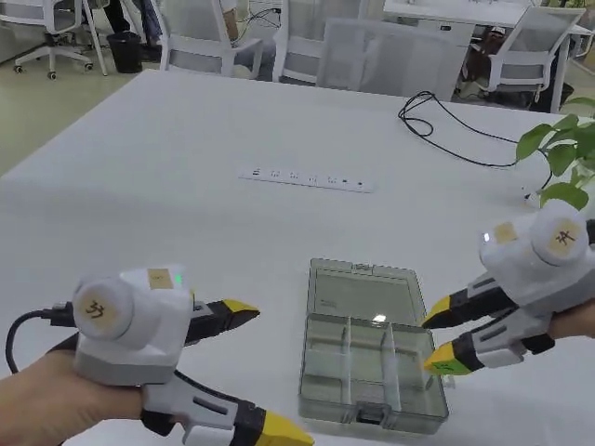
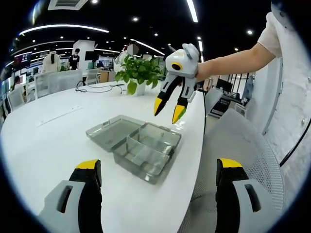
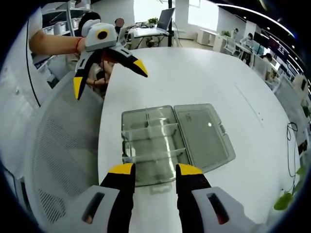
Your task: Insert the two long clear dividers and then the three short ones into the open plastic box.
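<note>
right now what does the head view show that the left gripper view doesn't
Head view adds the white body of the left gripper seen from above, with its green light lit, and a top-down look into the box compartments. Left gripper view adds the ceiling lights, the forearm behind the right gripper, and a white mesh chair beside the table edge. Shared: the open plastic box, the right gripper open near it, and the plant.
</note>
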The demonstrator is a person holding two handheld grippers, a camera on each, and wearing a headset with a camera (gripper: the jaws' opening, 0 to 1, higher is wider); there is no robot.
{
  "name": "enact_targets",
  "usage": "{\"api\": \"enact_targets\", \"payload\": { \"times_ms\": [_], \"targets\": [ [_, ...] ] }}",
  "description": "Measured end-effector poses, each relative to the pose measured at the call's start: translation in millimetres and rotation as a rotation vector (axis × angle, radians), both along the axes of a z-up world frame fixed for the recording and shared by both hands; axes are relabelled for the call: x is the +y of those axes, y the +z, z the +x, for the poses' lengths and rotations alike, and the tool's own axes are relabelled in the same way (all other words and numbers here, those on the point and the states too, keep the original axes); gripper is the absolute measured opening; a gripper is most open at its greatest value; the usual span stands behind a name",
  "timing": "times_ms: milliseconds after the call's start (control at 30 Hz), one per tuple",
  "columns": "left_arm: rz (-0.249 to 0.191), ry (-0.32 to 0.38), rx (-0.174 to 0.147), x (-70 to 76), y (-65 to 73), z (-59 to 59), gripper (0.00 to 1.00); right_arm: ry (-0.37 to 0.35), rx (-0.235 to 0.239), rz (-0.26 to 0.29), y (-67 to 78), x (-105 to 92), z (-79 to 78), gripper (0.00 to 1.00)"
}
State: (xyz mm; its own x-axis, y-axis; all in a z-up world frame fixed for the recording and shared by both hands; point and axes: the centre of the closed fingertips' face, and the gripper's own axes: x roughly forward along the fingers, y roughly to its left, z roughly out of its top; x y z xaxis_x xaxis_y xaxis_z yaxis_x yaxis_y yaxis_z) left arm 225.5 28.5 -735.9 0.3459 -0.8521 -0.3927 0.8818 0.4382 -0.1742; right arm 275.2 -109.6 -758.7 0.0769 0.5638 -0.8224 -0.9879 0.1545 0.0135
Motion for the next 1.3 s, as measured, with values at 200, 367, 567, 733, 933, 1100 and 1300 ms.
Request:
{"api": "enact_targets", "payload": {
  "times_ms": [200, 367, 567, 733, 933, 1100, 1300],
  "targets": [
    [0.001, 0.002, 0.001, 1.9, 0.0, -0.1, 1.0, -0.009, 0.024, -0.048, -10.3, -32.0, -11.5, 0.4],
    [0.003, 0.004, -0.001, 3.2, -0.1, -0.8, 1.0, 0.0, 0.033, -0.107, -24.0, -63.9, -14.5, 0.43],
    [0.006, 0.006, 0.001, 4.9, -1.4, -3.1, 1.0, 0.039, 0.065, -0.224, -50.3, -94.8, -29.7, 0.46],
    [0.007, 0.007, 0.003, 5.8, -2.0, -4.8, 1.0, 0.056, 0.056, -0.294, -70.0, -110.2, -31.4, 0.47],
    [0.004, 0.012, 0.005, 7.7, -2.0, -5.7, 1.0, 0.051, 0.048, -0.317, -80.5, -112.6, -27.3, 0.47],
    [0.004, 0.012, 0.006, 7.7, -2.4, -6.8, 1.0, 0.069, 0.044, -0.348, -86.1, -115.4, -28.6, 0.45],
    [0.006, 0.011, 0.003, 7.5, -2.1, -7.8, 1.0, 0.077, 0.017, -0.359, -85.1, -117.1, -26.6, 0.42]
  ]
}}
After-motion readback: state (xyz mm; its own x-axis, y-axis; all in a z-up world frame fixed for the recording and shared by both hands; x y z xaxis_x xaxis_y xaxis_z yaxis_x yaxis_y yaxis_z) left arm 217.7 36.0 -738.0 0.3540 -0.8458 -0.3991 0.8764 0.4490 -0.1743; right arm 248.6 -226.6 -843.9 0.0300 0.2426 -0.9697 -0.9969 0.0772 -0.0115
